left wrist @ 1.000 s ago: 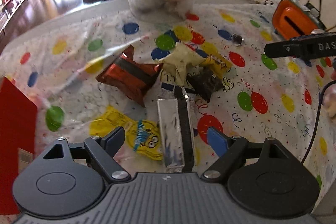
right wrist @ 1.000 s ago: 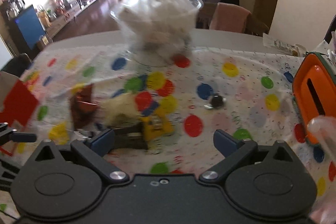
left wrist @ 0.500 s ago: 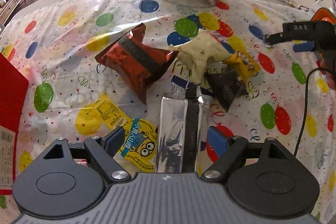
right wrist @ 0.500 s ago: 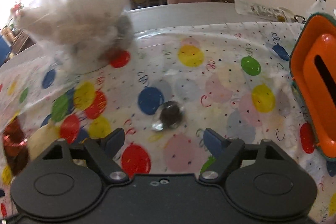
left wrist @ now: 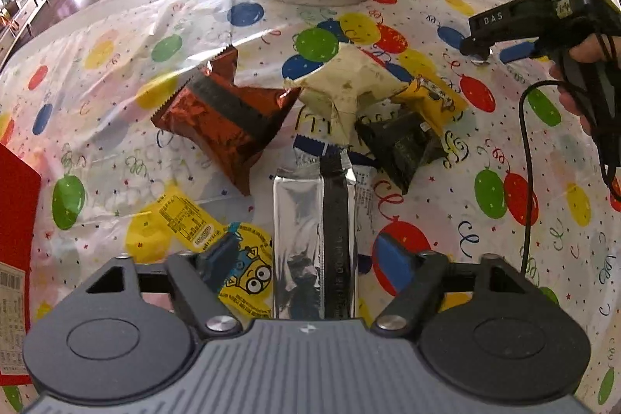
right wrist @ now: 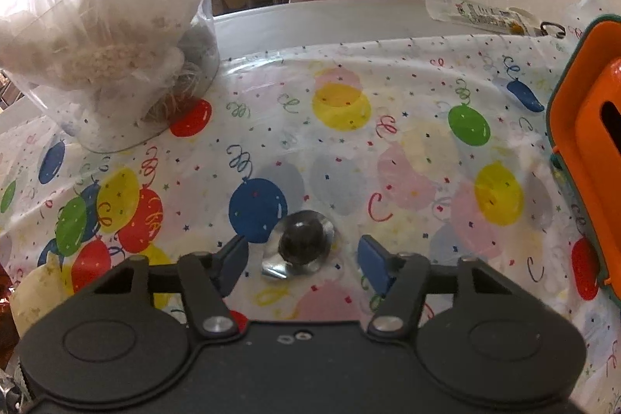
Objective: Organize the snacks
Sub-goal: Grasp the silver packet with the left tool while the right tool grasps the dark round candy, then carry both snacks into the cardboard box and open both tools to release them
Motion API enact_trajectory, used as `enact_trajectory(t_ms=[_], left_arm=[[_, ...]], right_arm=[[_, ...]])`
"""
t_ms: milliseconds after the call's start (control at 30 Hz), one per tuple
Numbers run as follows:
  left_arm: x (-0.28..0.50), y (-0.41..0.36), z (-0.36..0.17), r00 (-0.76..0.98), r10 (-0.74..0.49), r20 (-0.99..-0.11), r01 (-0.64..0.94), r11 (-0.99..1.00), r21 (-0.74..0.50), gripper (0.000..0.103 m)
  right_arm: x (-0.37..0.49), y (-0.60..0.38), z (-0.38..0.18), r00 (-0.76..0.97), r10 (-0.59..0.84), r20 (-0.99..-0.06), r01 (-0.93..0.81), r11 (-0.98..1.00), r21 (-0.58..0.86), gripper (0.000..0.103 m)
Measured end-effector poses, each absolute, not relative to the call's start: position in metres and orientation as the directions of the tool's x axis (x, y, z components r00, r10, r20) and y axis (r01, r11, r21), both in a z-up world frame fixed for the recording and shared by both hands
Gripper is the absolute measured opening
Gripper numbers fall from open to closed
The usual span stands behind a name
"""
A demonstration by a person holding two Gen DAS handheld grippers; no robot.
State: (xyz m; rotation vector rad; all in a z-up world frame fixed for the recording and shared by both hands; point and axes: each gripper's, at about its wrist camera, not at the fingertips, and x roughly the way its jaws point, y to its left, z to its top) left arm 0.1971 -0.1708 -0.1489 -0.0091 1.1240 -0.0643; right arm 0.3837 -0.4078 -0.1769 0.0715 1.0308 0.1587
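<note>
Six snack packets (left wrist: 229, 119) face the spread left tongs (left wrist: 306, 264); only the right view shows one dark candy (right wrist: 302, 241) between spread right tongs (right wrist: 302, 260).

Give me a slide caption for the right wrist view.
Open right gripper straddles a clear-wrapped dark round candy on the balloon-print tablecloth.

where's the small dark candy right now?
Right wrist view: the dark candy lies on the tablecloth between the open right hand-held gripper fingers, beside a blue balloon print.

The surface (right wrist: 310, 22) wears a balloon-print cloth (right wrist: 407, 150) carrying snack packets (left wrist: 229, 119), a wrapped candy (right wrist: 300, 245), a plastic tub (right wrist: 112, 64) and an orange box (right wrist: 590, 150).
</note>
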Motion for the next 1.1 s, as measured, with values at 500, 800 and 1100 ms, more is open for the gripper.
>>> enact_trajectory(t_ms=[500, 800, 1100], left_arm=[[0.196, -0.170, -0.152, 0.425, -0.061, -0.903, 0.061, 0.997, -0.039, 0.042], [0.187, -0.158, -0.146, 0.436, -0.085, -0.896, 0.040, 0.996, -0.075, 0.042], [0.169, -0.134, -0.130, 0.451, -0.102, -0.887, 0.017, 0.994, -0.106, 0.042]], right_arm=[[0.372, -0.396, -0.175, 0.540, 0.137, -0.831, -0.166, 0.985, 0.054, 0.023], [0.343, -0.397, -0.166, 0.543, 0.170, -0.822, -0.195, 0.978, 0.074, 0.023], [0.297, -0.391, -0.127, 0.566, 0.259, -0.783, -0.257, 0.957, 0.131, 0.023]])
